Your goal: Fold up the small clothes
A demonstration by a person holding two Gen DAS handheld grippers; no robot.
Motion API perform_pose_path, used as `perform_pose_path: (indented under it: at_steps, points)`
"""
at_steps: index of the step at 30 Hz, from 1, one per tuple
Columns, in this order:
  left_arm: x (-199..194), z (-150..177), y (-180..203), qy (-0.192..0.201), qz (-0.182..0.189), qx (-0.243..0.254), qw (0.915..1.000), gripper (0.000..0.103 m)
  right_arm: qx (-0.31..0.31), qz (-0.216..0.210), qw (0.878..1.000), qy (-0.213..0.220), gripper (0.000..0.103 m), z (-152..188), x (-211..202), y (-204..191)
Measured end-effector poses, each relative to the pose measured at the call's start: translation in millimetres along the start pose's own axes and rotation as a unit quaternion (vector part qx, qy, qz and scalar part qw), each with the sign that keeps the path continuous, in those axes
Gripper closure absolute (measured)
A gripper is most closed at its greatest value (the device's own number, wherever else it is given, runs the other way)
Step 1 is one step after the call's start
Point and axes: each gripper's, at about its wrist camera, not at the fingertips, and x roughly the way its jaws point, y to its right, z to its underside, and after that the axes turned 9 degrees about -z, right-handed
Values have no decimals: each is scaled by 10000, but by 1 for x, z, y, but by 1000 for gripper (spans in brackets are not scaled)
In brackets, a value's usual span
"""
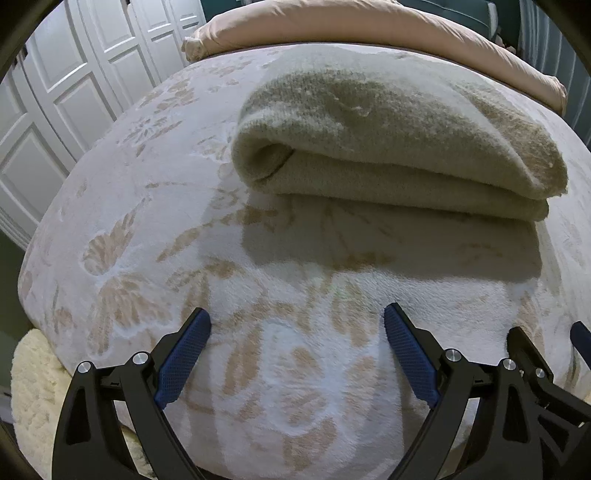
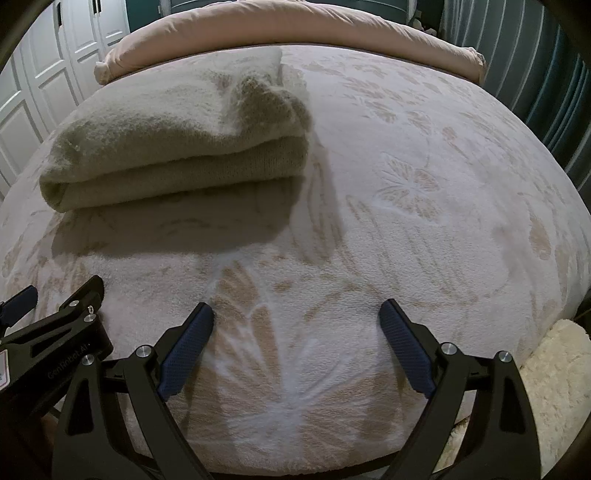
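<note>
Both my grippers are just hanging over the bedspread (image 1: 295,288) with nothing in them. My left gripper (image 1: 297,325) has its jaws spread wide, same deal with my right gripper (image 2: 295,321). The folded beige knit garment (image 1: 391,147) lies on the butterfly-pattern cover ahead of them, apart from both. A pinkish duvet (image 2: 288,29) is bunched at the far edge.

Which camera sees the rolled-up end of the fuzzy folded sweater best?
The left wrist view. There the folded sweater sits near the middle, and its rolled fold faces the camera with the layers plainly visible. The right wrist view shows the same sweater off to the left, more from the side, with its far end bunched up.
</note>
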Motion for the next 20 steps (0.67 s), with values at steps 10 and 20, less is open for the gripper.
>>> perform_pose_path:
  at_steps: [10, 20]
  points:
    - [1, 2, -6, 71, -60, -46, 9999, 10, -158, 44, 9998, 61, 19, 3, -1, -4]
    - [4, 1, -8, 29, -57, -65, 10000, 10, -170, 32, 9998, 42, 18, 1, 0, 0]
